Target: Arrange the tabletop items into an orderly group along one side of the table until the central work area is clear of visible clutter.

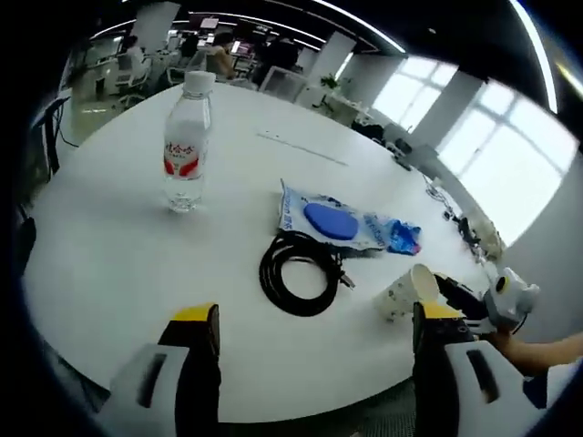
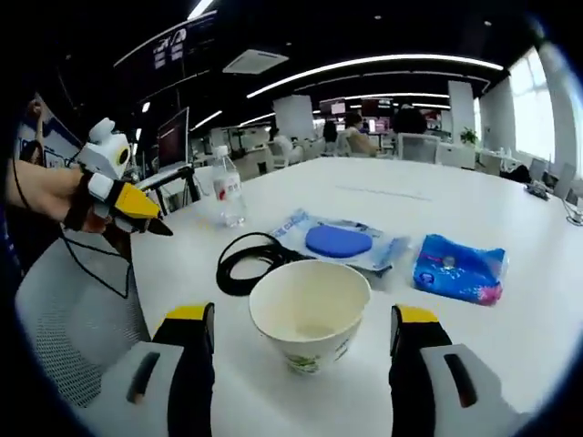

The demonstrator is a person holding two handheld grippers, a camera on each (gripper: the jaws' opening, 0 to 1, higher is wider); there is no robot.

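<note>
Squarely between open jaws — paper cup (image 2: 310, 312).

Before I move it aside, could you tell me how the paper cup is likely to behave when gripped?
The paper cup looks empty, so probably light and quick to slide or tip if nudged. Its thin wall would likely dent under a firm squeeze. It stands between the right claw's open jaws.

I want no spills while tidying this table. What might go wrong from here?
The paper cup stands between the right gripper's open jaws; a hard squeeze may crush or tip it. The water bottle is tall and could topple if nudged. The black cable coil may unwind when dragged.
</note>
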